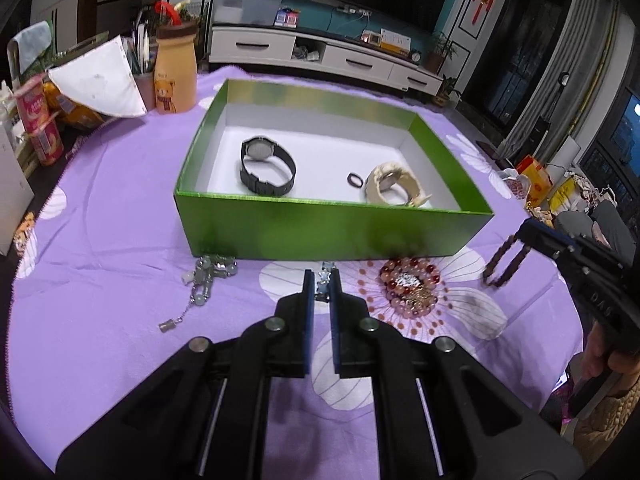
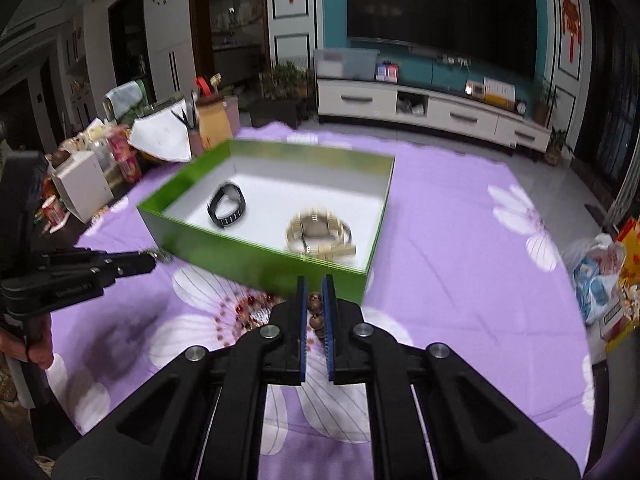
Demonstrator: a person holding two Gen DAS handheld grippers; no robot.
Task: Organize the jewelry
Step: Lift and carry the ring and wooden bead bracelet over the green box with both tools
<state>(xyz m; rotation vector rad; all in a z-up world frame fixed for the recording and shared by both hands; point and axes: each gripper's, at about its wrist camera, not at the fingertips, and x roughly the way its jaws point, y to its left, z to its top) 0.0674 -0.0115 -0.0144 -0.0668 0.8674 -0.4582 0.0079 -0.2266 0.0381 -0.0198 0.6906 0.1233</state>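
A green box [image 1: 332, 236] with a white floor holds a black watch [image 1: 267, 166], a cream watch [image 1: 394, 186] and a small dark ring [image 1: 354, 179]. My left gripper [image 1: 322, 286] is shut on a small silver piece of jewelry [image 1: 322, 280] just in front of the box. A silver chain with pale beads [image 1: 206, 278] and a red bead bracelet [image 1: 412, 286] lie on the purple cloth. My right gripper [image 2: 314, 304] is shut on a brown bead bracelet [image 2: 315, 312], which hangs as a dark loop [image 1: 502, 262] in the left wrist view.
Purple flowered cloth [image 1: 100, 240] covers the table. Bottles, cans and a pen cup [image 1: 144, 84] crowd the far left corner. Bags [image 2: 604, 280] sit past the right edge. A person's hand [image 2: 38, 344] grips the left tool.
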